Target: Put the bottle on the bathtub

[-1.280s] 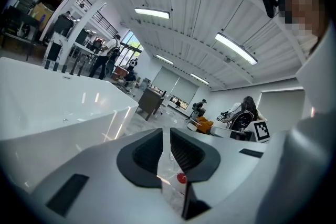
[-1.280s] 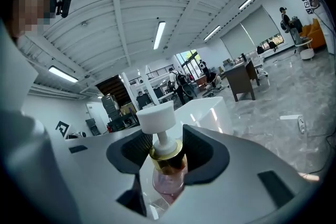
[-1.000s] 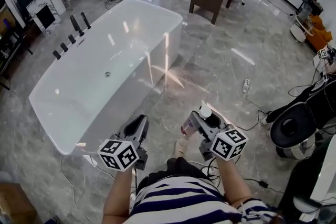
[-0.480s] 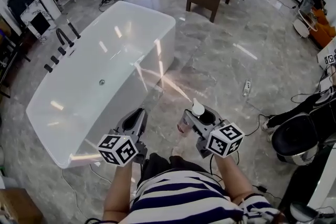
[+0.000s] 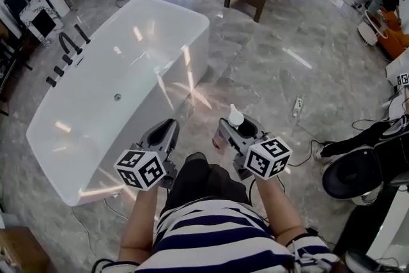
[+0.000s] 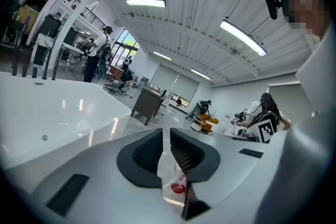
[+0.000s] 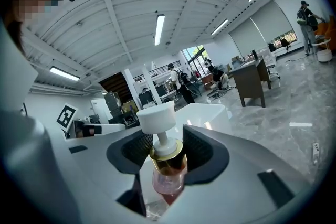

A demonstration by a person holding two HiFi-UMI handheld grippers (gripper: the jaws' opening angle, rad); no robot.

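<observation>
Bottle point(image 5: 235, 117) (white pump, pinkish body) clamped in right gripper point(image 5: 231, 128), left gripper point(image 5: 167, 131) jaws nearly together, seemingly empty, both near white bathtub point(image 5: 115, 67)

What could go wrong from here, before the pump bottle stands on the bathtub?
1. The right gripper grips the pump bottle only at its gold collar, so the body may swing or slip out.
2. The bathtub looks glossy all over; a bottle set near the edge of its rim might slide off.
</observation>
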